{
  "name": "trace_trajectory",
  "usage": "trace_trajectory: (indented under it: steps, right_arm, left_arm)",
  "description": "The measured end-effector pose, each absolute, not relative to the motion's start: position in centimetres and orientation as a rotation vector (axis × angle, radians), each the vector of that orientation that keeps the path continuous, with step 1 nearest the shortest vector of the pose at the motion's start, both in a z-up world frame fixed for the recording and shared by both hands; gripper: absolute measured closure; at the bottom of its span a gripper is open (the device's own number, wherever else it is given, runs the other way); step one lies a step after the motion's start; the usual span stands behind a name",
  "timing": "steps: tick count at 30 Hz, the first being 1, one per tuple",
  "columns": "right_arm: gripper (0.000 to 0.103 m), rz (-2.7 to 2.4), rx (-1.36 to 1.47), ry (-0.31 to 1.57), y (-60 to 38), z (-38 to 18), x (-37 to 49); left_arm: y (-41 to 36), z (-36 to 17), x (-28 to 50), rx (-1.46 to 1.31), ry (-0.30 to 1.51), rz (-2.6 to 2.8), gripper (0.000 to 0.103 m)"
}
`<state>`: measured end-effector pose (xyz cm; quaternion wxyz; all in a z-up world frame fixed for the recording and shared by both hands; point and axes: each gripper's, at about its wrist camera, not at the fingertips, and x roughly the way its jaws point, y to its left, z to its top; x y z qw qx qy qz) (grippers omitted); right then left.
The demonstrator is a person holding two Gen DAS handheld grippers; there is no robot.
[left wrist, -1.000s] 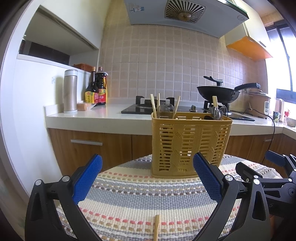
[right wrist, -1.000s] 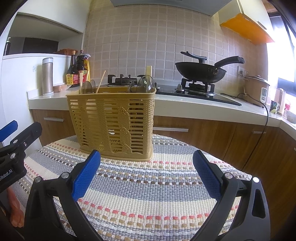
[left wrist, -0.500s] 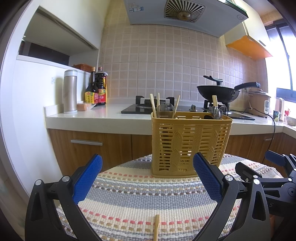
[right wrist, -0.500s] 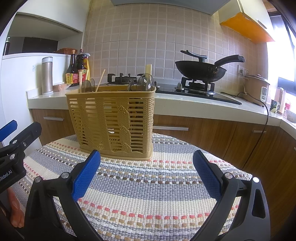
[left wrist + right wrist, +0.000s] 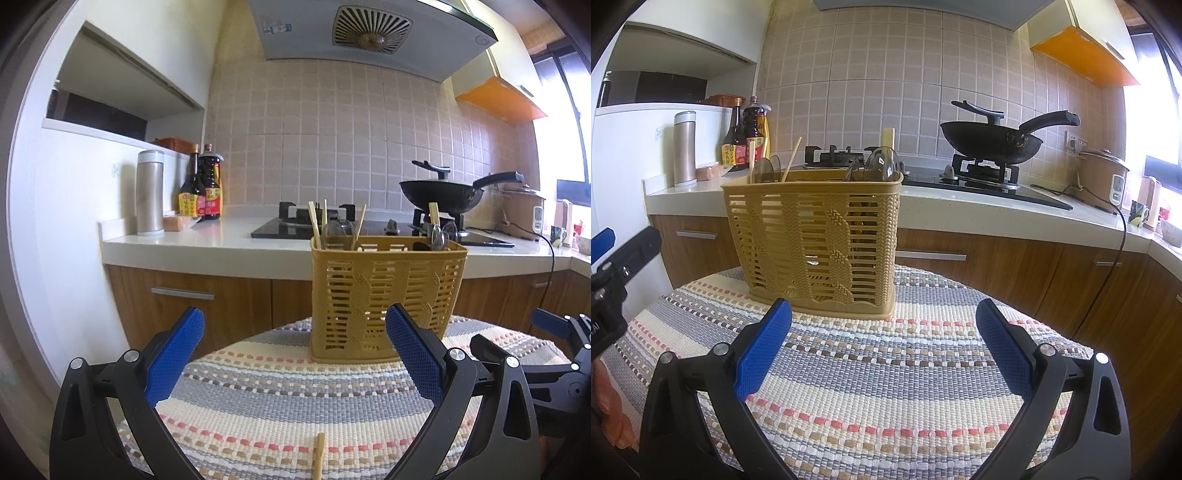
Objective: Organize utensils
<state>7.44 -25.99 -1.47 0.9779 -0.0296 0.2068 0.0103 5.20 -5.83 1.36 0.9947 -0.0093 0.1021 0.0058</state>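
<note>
1. Left hand-held gripper [image 5: 293, 354] hovers low over the striped woven mat [image 5: 295, 398], blue pads spread wide, nothing between them.
2. Right hand-held gripper [image 5: 884, 347] is the same: wide apart, empty, above the mat on the bench.
3. The yellow slatted utensil basket [image 5: 820, 243] stands upright on the far part of the mat, ahead of both grippers and apart from them.
4. Inside it: wooden chopsticks [image 5: 316, 223] and clear spoons [image 5: 881, 164] poke up above the rim.
5. One loose wooden stick [image 5: 318, 456] lies on the mat at the near edge of the left view, between the left fingers.
6. Behind, a black wok [image 5: 991, 140] sits on the stove and a steel flask [image 5: 149, 192] stands beside sauce bottles [image 5: 201, 188].
</note>
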Motion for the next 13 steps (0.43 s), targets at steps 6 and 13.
trace_trajectory:
  steps: [6, 13]
  right_arm:
    - [0.008, 0.020, -0.060, 0.417, -26.0, -1.5, 7.3]
    - [0.008, 0.020, -0.063, 0.415, -26.0, -1.4, 7.3]
  left_arm:
    - [-5.5, 1.5, 5.1, -0.033, 0.206, -0.003, 0.007]
    - [-4.5, 1.4, 5.5, -0.078, 0.223, -0.016, 0.007]
